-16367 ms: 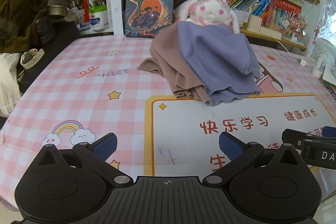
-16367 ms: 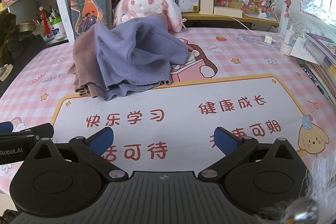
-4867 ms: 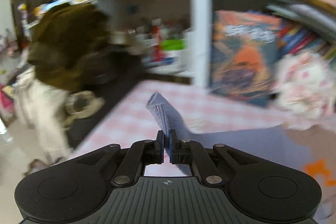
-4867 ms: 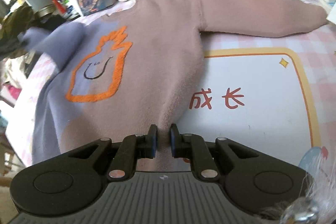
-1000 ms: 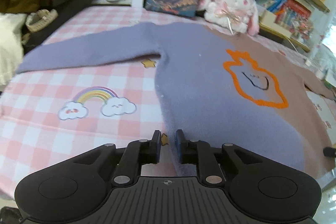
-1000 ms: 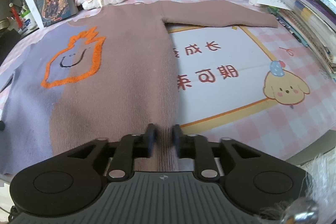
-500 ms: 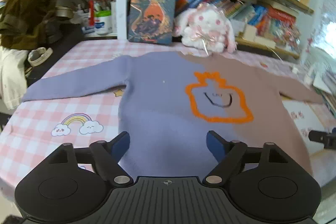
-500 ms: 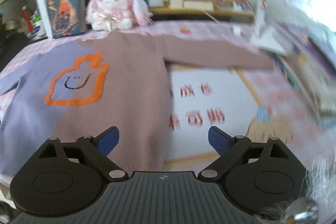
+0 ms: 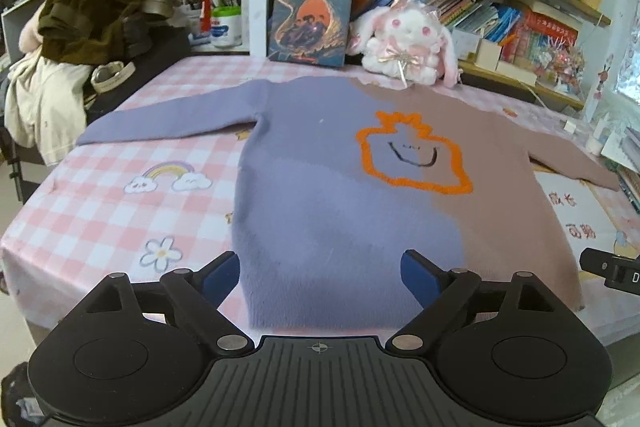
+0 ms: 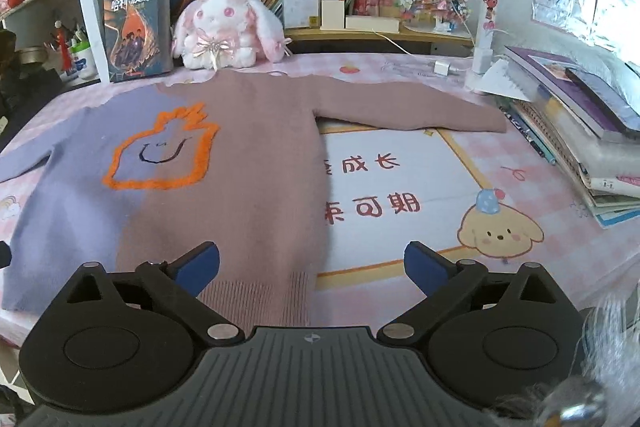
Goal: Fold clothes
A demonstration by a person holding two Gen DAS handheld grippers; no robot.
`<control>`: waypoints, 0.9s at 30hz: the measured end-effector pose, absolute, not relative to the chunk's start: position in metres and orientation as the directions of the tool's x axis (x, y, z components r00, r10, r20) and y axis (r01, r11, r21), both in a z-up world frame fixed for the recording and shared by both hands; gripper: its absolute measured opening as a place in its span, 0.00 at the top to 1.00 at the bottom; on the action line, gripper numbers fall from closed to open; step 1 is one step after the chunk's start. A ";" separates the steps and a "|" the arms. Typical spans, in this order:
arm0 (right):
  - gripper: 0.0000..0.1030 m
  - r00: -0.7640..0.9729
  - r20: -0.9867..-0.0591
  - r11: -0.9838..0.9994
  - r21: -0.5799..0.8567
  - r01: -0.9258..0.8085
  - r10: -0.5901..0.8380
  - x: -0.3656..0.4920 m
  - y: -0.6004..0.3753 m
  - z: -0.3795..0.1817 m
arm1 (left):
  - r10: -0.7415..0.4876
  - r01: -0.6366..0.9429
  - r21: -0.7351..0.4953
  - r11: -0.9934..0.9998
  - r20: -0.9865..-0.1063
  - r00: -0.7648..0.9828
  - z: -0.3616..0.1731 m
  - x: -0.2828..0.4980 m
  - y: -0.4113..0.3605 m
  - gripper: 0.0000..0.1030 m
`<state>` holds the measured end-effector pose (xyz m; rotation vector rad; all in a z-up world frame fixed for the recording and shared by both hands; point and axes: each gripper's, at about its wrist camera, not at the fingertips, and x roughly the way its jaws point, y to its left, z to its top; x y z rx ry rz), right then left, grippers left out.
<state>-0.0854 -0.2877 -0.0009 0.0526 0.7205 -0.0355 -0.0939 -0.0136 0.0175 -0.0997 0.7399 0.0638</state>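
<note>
Both wrist views low at table's near edge, facing shelves, sharing sweater

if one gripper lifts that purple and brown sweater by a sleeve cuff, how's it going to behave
Probably floppy: the sweater lies limp and flat on the checked tablecloth, sleeves spread, so the body would likely sag and trail. Its fuzzy knit looks grippy rather than slippery, so the pads should hold. It may drag on the cloth rather than slide. Both the left gripper and right gripper are open now.

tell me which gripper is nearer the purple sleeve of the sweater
Left. The left gripper hovers open over the hem's purple half, on the purple sleeve side. The right gripper hovers open over the brown half, and there the sleeve lies at the far left edge.
</note>
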 end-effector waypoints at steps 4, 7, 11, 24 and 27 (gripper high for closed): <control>0.03 0.741 -0.671 0.999 0.037 0.036 -0.002 -0.089 -0.284 -0.004 | 0.029 -0.100 -0.066 0.993 -0.681 0.732 0.017 -0.096 -0.011 0.12; 0.02 0.744 -0.668 0.999 0.036 0.036 -0.003 -0.090 -0.282 -0.003 | 0.015 -0.080 -0.064 0.995 -0.679 0.734 0.015 -0.093 -0.011 0.11; 0.02 0.742 -0.669 0.996 0.034 0.083 -0.039 -0.089 -0.280 -0.003 | -0.020 -0.035 -0.067 0.997 -0.677 0.736 0.011 -0.087 -0.007 0.10; 0.00 0.723 -0.657 0.953 0.023 0.301 -0.213 -0.095 -0.209 -0.001 | -0.151 0.121 -0.091 0.989 -0.661 0.735 0.011 -0.032 0.081 0.09; 0.00 0.712 -0.660 0.943 0.015 0.332 -0.240 -0.097 -0.181 -0.004 | -0.187 0.162 -0.101 0.982 -0.667 0.721 0.009 -0.019 0.106 0.09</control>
